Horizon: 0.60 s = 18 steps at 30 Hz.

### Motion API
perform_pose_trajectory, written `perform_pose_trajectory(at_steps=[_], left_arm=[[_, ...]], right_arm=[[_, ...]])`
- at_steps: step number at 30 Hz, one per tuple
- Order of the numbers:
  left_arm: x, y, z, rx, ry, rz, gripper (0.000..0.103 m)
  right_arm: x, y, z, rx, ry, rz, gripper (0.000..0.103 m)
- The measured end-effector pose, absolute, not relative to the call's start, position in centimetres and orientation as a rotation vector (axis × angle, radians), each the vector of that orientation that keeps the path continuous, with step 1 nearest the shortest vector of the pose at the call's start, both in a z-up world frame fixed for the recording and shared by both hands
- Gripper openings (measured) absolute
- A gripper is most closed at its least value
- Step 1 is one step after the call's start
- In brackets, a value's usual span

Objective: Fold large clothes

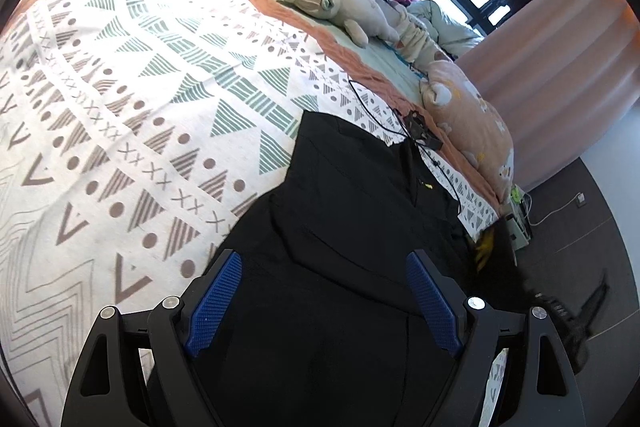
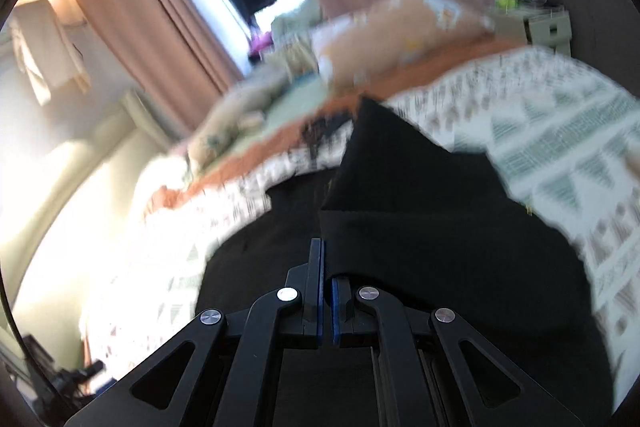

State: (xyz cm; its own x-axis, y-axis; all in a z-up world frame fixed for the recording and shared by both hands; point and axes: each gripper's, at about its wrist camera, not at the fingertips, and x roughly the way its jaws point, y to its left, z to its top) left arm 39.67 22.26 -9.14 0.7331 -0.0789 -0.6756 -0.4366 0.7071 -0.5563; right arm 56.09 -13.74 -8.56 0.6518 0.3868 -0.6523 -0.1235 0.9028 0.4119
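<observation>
A large black garment (image 1: pixel 352 211) lies spread on the patterned bedspread (image 1: pixel 132 75), near the bed's right edge. My left gripper (image 1: pixel 324 267) hovers just above it, open, its blue pads (image 1: pixel 216 299) wide apart with black cloth showing between them. In the right wrist view, which is motion-blurred, my right gripper (image 2: pixel 326 267) is shut on a fold of the black garment (image 2: pixel 400 211), and the cloth rises from the pads as a lifted flap over the rest of the garment.
A grey plush toy (image 1: pixel 340 7) and a peach pillow (image 1: pixel 472 123) lie along the bed's far side. A small black device with a cable (image 1: pixel 420 131) rests by the garment's collar. Pink curtains (image 1: pixel 552 59) and dark floor (image 1: pixel 580 227) are to the right.
</observation>
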Motion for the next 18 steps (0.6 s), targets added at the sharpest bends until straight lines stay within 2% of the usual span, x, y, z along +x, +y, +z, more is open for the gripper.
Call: perform_pose_trajectory(at_steps=[1,2,3,4,5,9,18], left_arm=[[39.4,22.5,-8.9,-0.775,0.734,0.223,0.085],[39.3,22.6,-8.7,-0.775,0.735,0.226,0.085],[39.1,22.7,-8.5,-0.780,0.733,0.228,0.085],[38.8,22.9,-8.3,-0.785,0.726,0.226,0.085],[38.6,23.0,-8.1,-0.786,0.721,0.223,0.085],[38.3,22.6,-8.0,-0.767,0.732,0.233,0.085],[38.5,21.5,-8.1,-0.754,0.746,0.209,0.085]], right_arm=[[56.1,-13.2,-9.4,0.337,0.853,0.285,0.009],[56.2,-12.5,-10.8,0.332,0.918,0.279,0.026],[56.3,-12.2,-12.1,0.334,0.973,0.282,0.057],[56.4,-12.4,-12.8,0.340,1.010,0.289,0.067],[56.0,-12.2,-13.5,0.346,1.033,0.296,0.071],[54.1,-12.2,-13.8,0.292,1.067,0.311,0.071],[51.2,-20.9,-8.5,0.303,0.967,0.233,0.071]])
